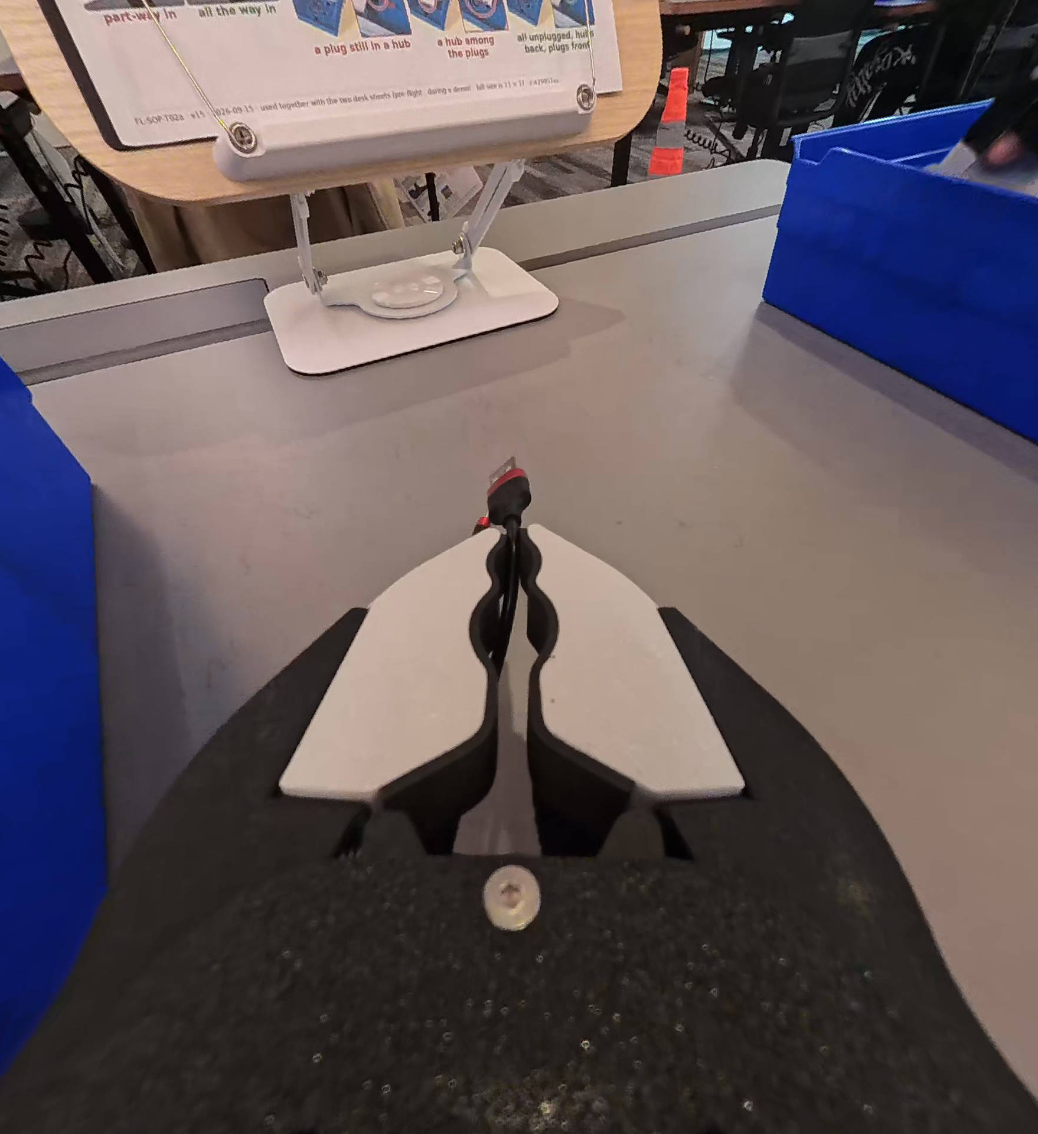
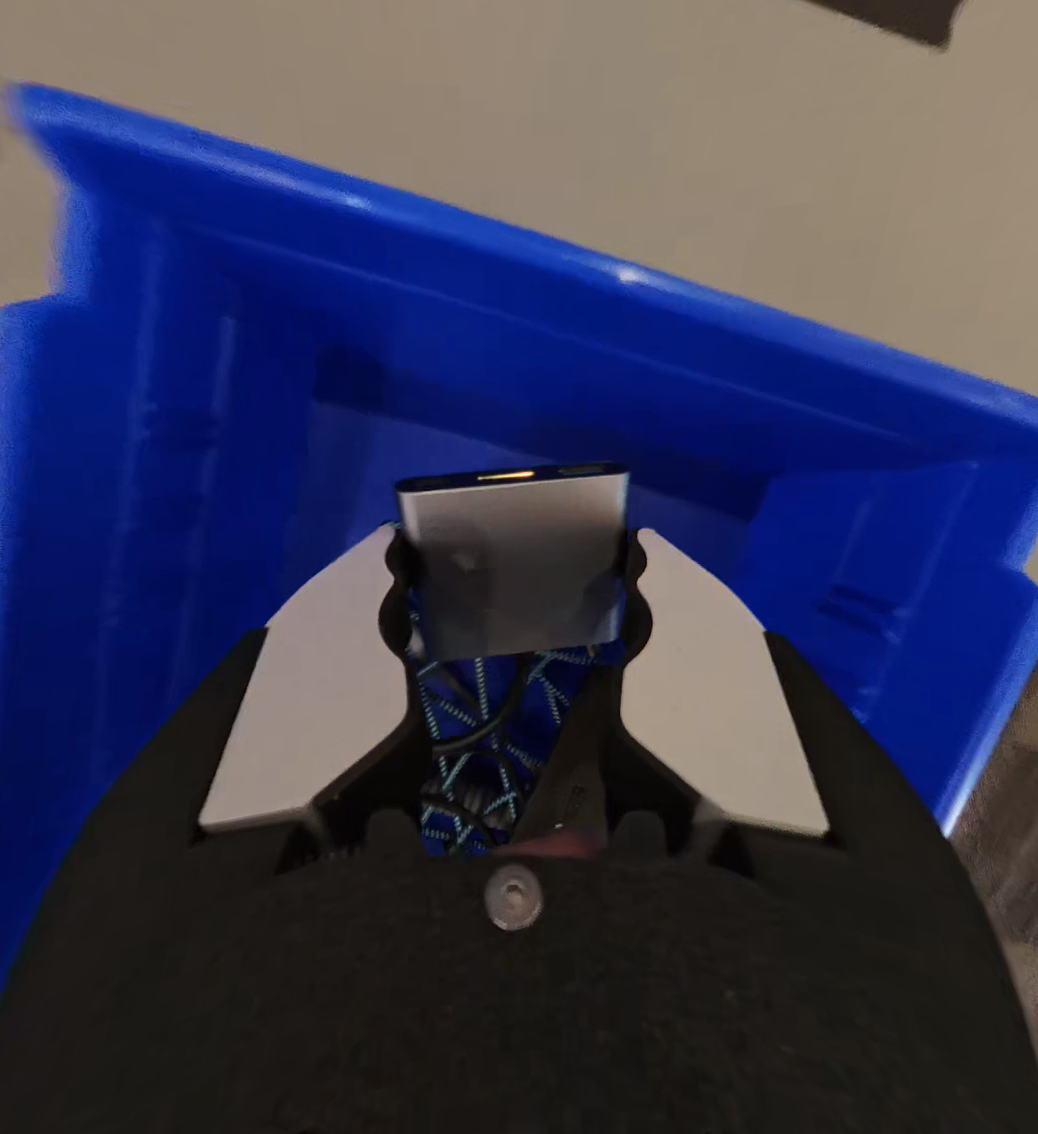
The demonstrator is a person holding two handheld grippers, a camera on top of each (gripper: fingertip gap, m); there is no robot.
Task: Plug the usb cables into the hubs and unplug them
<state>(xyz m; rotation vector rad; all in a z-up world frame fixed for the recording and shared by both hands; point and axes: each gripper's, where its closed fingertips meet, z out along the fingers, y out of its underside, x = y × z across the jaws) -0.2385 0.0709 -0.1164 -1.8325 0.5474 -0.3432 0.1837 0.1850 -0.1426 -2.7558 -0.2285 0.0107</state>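
Observation:
My left gripper is shut on a black USB cable. Its black and red plug with a metal tip sticks out past the fingertips, above the grey table. My right gripper is shut on a flat silver hub and holds it over the inside of a blue bin. The hub's ports face away from me. Blue braided cables lie in the bin below the hub. The right view is blurred.
A white document stand with a printed sheet stands at the table's far edge. Blue bins flank me: one on the right, one on the left. A person's hand reaches over the right bin. An orange cone stands on the floor beyond. Tip to tip, the grippers are about 45 cm apart.

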